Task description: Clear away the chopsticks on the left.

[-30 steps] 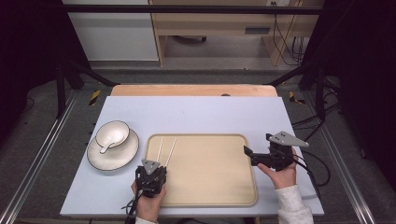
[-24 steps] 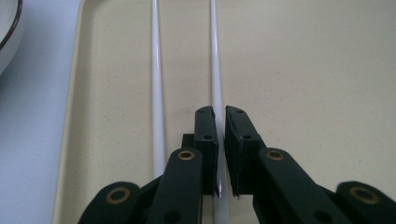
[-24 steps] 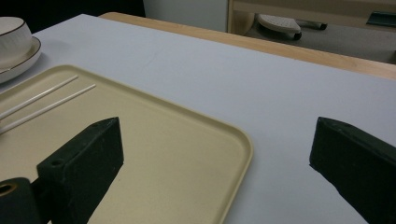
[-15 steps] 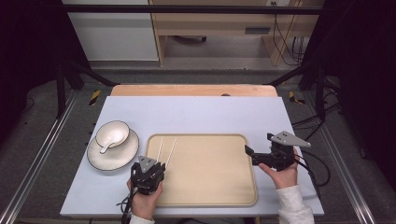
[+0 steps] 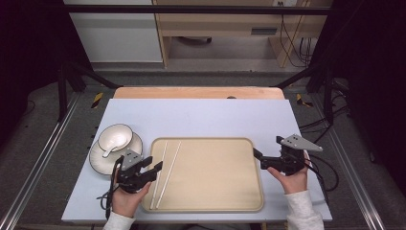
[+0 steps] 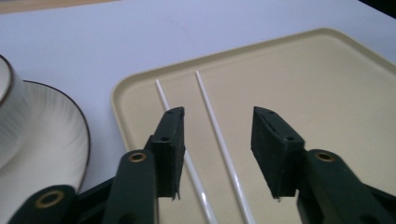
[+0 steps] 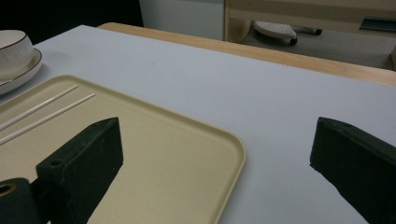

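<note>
Lift clear of the two thin white chopsticks (image 6: 219, 135)

Left gripper (image 6: 217, 144), jaws just spreading (nothing pinched), rises straight; sticks lie below on the beige plastic tray (image 6: 327, 93); right gripper (image 7: 215, 158) spread, empty.

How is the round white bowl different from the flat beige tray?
The round white bowl is small, deep and dark-rimmed, sitting on a white plate; the flat beige tray is big, shallow and rectangular with rounded corners, lying straight on the table. The bowl holds a white spoon; the tray holds two thin white chopsticks. Both are pale tableware.
</note>
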